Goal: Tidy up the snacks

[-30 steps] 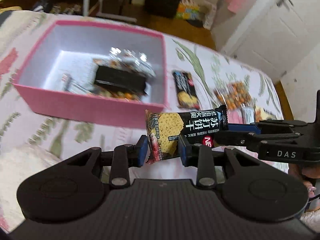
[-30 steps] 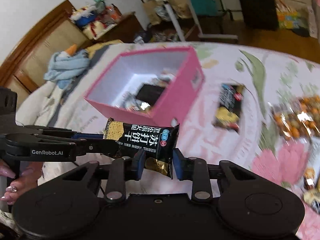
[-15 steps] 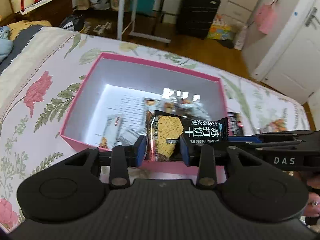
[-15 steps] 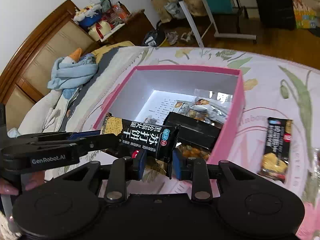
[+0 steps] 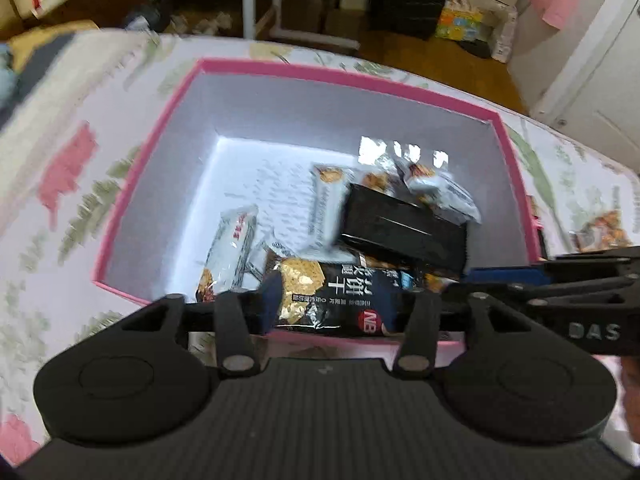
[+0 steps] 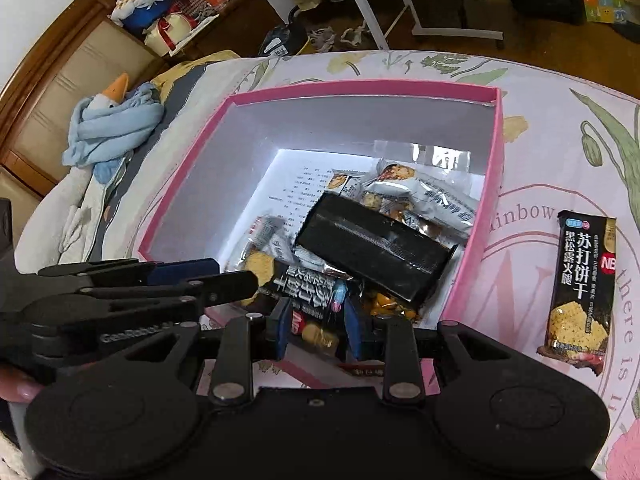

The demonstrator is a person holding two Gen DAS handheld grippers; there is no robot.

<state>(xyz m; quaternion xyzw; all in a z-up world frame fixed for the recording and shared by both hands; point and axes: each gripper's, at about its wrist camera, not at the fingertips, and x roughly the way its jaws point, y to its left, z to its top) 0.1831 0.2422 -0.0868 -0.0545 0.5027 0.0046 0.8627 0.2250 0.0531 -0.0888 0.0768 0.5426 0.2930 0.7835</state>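
Floral bedding (image 6: 532, 240) covers the work surface; an open pink box (image 5: 352, 76) sits on it with several snack packets (image 6: 424, 196) and a black packet (image 6: 376, 248) already inside. Both tongs have moved forward from beside the box to above its near edge. The left tongs (image 5: 334, 306) have opened since a moment ago; the cracker packet (image 5: 336, 296) lies loose between the spread fingers. The right tongs (image 6: 316, 320) remain closed on the packet's other end. The packet now hangs just inside the near wall, above the other snacks. Judgement: placement is nearly complete; releasing the right tongs should drop it in. A second cracker packet (image 6: 582, 284) lies on the bedding outside the box, still to be collected.
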